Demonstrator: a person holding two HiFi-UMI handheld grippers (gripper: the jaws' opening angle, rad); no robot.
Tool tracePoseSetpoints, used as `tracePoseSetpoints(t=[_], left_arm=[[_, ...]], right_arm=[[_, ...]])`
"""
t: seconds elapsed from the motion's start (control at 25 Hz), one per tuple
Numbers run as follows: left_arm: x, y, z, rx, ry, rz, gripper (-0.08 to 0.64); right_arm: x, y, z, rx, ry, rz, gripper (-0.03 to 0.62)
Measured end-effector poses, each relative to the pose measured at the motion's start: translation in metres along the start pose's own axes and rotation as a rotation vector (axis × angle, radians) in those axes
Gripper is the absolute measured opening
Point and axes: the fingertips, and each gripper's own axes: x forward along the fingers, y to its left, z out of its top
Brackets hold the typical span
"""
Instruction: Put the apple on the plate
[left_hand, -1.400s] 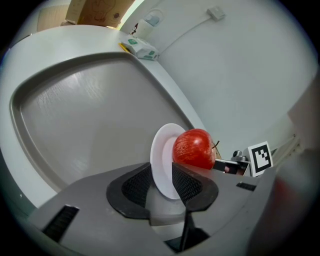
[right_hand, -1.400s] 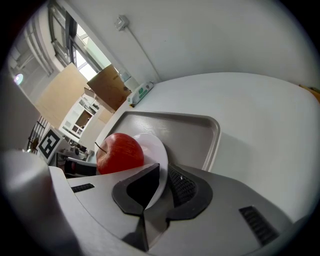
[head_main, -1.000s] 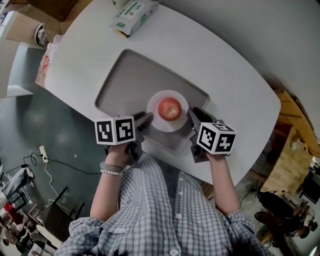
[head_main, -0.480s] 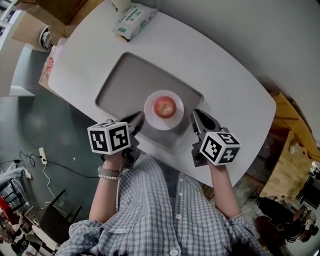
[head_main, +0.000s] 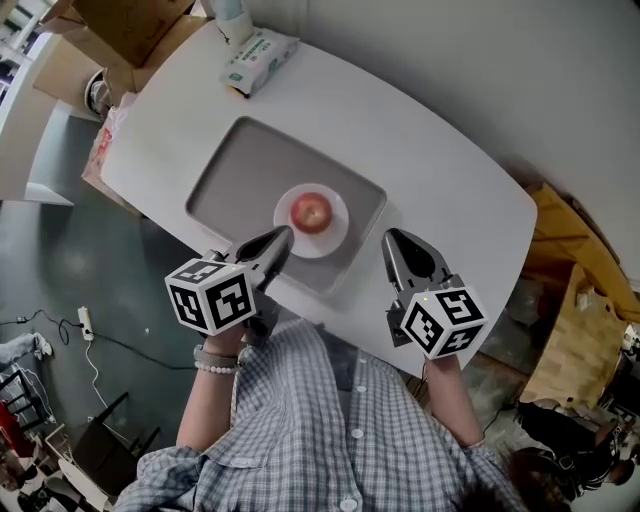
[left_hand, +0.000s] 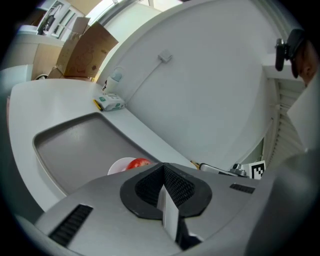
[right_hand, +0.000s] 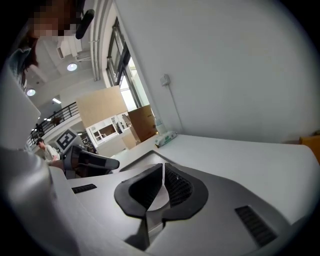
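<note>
The red apple (head_main: 311, 211) sits on the white plate (head_main: 330, 243) in the gray tray (head_main: 240, 172) mid-frame, and just below it the left gripper (head_main: 280, 239), whose jaws have just been closing on nothing, and the right gripper (head_main: 392, 241) are both pinched together, empty.

apple (head_main: 311, 211) on plate (head_main: 336, 233), plate in tray (head_main: 240, 175)

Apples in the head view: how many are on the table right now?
1. The apple sits on the plate, which is in the grey tray at the end nearest the person. No other apple shows in any view.
</note>
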Motion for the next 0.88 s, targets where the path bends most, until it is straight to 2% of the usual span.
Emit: tracePoseSetpoints(t=[0.56,0.68,0.76,0.88], left_arm=[[-0.023,-0.103,0.033,0.269,-0.144,-0.119,0.009],[-0.025,-0.12,0.038,0.28,-0.17,-0.149,0.009],[-0.027,-0.124,0.041,0.278,-0.189,-0.142,0.009],[-0.029,-0.127,0.043,0.264,-0.209,-0.142,0.009]], right_arm=[[-0.078,0.007,0.068,-0.063,-0.257,0.002,0.029],[-0.089,0.004,0.077,-0.116,-0.276,-0.02,0.029],[-0.095,0.001,0.082,-0.148,-0.282,-0.028,0.029],[-0.101,-0.004,0.087,-0.145,-0.298,-0.024,0.028]])
